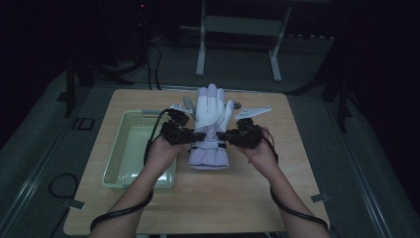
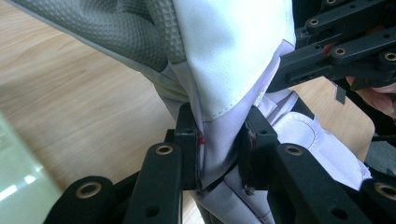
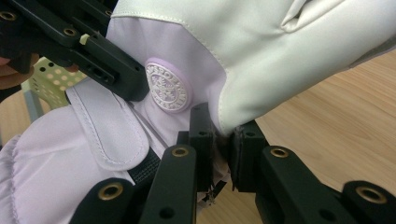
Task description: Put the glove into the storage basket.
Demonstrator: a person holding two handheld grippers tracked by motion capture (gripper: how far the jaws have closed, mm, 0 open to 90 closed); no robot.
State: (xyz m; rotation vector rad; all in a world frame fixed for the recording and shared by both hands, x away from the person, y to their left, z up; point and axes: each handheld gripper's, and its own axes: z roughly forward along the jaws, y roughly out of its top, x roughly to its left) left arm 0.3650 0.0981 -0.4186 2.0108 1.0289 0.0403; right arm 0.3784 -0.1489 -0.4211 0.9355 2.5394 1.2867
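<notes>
Between the two hands, the glove [image 1: 212, 126] points far, pinched at its wrist by the left hand-held gripper [image 1: 190, 135] and the right hand-held gripper [image 1: 229, 135], with the basket [image 1: 115, 158] on its left.

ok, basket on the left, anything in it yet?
Empty: the basket shows only its bare floor; the glove hangs between both tongs beside it.

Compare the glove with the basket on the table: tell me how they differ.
The glove is white and pale lilac soft fabric; the basket is a pale green, perforated rigid tray. The glove is gripped at its wrist from both sides by the left gripper and the right gripper; the basket lies untouched at the left. Both sit over the wooden table.
</notes>
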